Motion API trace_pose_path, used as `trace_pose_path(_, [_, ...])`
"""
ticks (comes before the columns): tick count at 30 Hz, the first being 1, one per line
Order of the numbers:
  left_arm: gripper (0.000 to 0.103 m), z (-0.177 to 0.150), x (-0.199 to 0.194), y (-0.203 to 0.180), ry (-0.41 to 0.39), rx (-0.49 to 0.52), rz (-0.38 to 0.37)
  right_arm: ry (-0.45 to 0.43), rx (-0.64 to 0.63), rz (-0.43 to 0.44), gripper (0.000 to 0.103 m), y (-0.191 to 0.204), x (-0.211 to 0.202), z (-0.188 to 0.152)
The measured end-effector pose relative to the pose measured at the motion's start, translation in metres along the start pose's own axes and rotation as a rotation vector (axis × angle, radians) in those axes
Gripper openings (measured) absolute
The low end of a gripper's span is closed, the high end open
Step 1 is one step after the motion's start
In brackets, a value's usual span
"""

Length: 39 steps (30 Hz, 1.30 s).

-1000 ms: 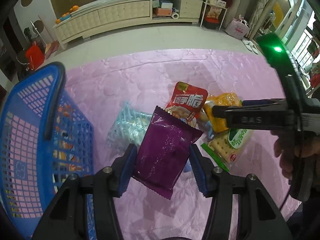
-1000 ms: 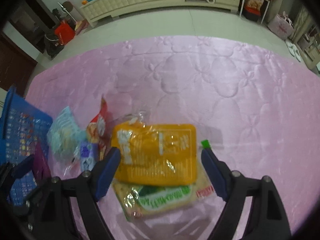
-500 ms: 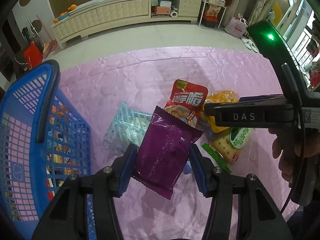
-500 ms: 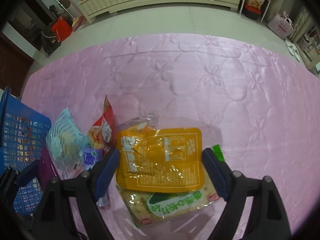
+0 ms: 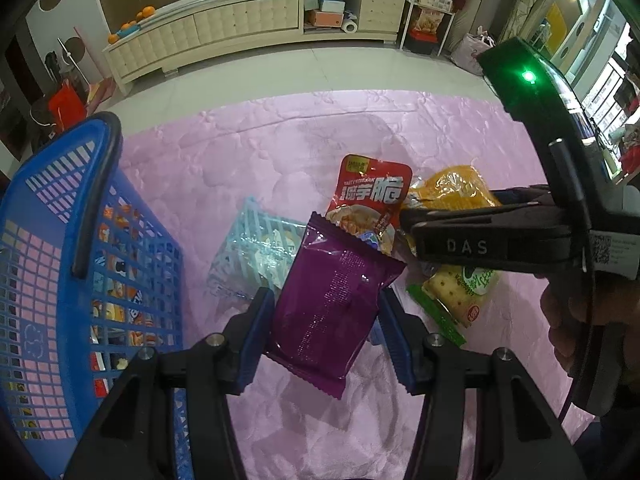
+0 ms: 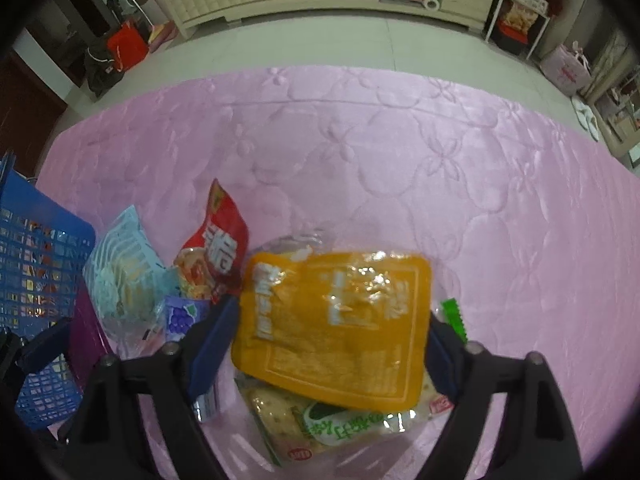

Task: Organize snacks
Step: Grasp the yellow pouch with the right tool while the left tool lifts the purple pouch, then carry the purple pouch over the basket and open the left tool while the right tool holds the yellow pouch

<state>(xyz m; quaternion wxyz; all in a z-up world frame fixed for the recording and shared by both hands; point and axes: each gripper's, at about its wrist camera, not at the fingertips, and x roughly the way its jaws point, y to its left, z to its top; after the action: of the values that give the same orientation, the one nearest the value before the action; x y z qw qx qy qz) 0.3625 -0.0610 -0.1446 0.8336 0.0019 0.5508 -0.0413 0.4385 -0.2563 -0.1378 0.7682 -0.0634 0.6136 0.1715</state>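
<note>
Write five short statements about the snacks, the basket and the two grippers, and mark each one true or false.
1. The left gripper holds a purple packet. True.
2. The blue basket is empty. False: printed packets show through its mesh.
3. The orange packet lies on top of the cracker packet. True.
4. The right gripper has its jaws around the red packet. False: they straddle the orange packet and are closing on it.
5. The snacks lie on a green cloth. False: the quilted cloth is pink.
</note>
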Motion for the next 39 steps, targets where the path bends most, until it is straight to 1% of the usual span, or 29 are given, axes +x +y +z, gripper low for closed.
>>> trace_pose_path(2, [0.051,0.001,-0.002,0.001,-0.005,-0.003,0.001,-0.004,0.012,0.028,0.065,-0.001,-0.002,-0.001])
trace_pose_path(3, [0.051,0.0,-0.003,0.002,-0.007,-0.006,0.0,-0.009,0.015,0.037,0.057,-0.001,-0.003,-0.001])
trace_pose_path(5, [0.051,0.0,-0.005,0.003,-0.01,-0.012,-0.003,-0.028,0.009,0.025,0.048,-0.001,-0.01,-0.004])
trace_pose_path(6, [0.051,-0.001,-0.006,0.003,-0.01,-0.013,-0.003,-0.037,0.003,0.022,0.039,-0.001,-0.013,-0.005])
trace_pose_path(8, [0.051,-0.003,-0.007,0.002,-0.012,-0.015,-0.005,-0.043,-0.015,0.016,0.034,0.002,-0.017,-0.008])
trace_pose_path(10, [0.051,-0.005,-0.009,0.002,-0.012,-0.017,-0.009,-0.05,-0.017,0.028,0.011,0.0,-0.02,-0.012])
trace_pose_path(12, [0.051,-0.007,-0.012,0.001,-0.015,-0.019,-0.015,-0.063,-0.029,0.041,0.009,0.0,-0.024,-0.016])
trace_pose_path(17, [0.051,-0.013,-0.031,0.0,-0.037,-0.028,-0.032,-0.09,-0.03,0.077,0.009,-0.001,-0.037,-0.029])
trace_pose_path(21, [0.051,-0.017,-0.054,-0.001,-0.066,-0.04,-0.048,-0.118,-0.047,0.068,0.009,0.004,-0.06,-0.042])
trace_pose_path(25, [0.051,-0.026,-0.085,0.002,-0.113,-0.043,-0.053,-0.16,-0.069,0.061,0.009,0.016,-0.094,-0.057])
trace_pose_path(32, [0.051,-0.048,-0.144,0.022,-0.19,-0.055,-0.058,-0.231,-0.128,0.05,0.009,0.05,-0.149,-0.077])
trace_pose_path(36, [0.051,-0.061,-0.169,0.037,-0.219,-0.058,-0.057,-0.265,-0.174,0.062,0.009,0.082,-0.176,-0.086])
trace_pose_path(39, [0.051,-0.07,-0.183,0.051,-0.236,-0.07,-0.054,-0.279,-0.211,0.074,0.009,0.109,-0.187,-0.092])
